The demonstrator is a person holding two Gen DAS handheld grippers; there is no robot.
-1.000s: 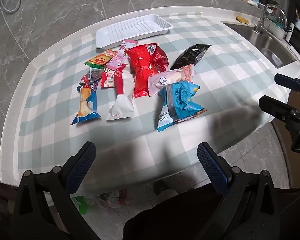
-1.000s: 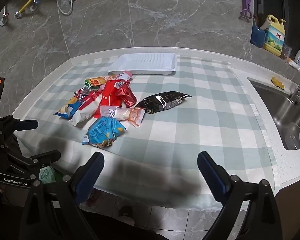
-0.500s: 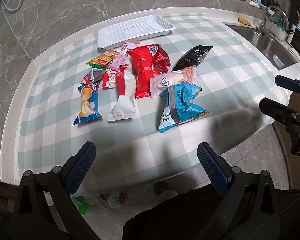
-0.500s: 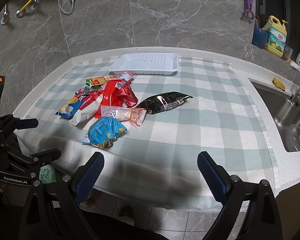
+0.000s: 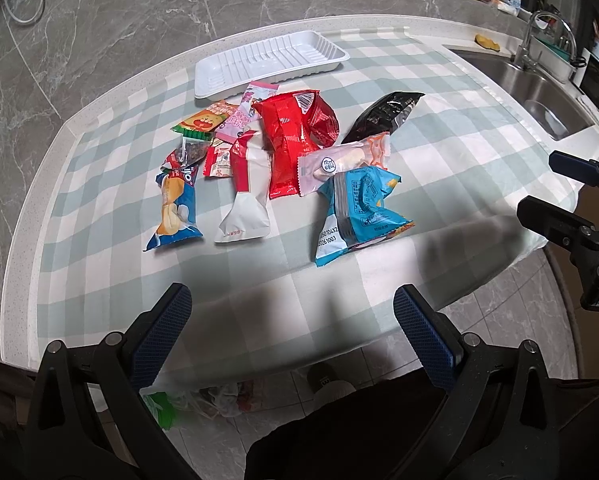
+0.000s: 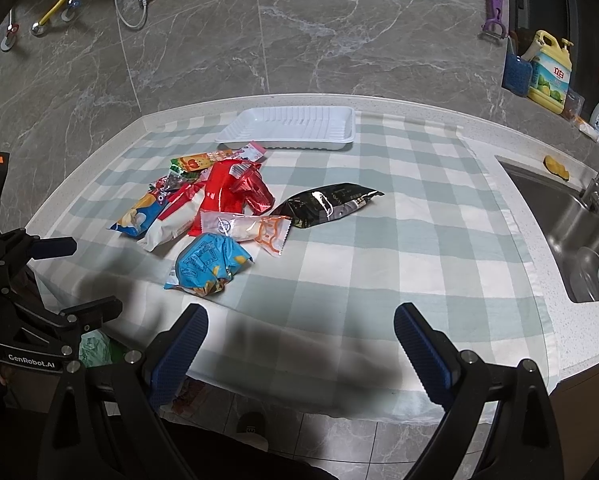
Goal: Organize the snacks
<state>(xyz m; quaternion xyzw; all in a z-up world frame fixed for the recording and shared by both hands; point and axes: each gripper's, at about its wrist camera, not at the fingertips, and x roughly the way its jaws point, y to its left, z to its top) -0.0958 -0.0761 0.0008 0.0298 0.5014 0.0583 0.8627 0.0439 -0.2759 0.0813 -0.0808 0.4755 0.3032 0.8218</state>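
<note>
We hold both grippers wide and empty; the blue snack bag (image 5: 361, 210) lies ahead of our left gripper (image 5: 291, 330), nearer it than our right gripper (image 6: 301, 346), long axis pointing away

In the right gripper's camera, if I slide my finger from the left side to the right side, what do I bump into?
Left gripper → snack pile → black snack bag → sink.
</note>
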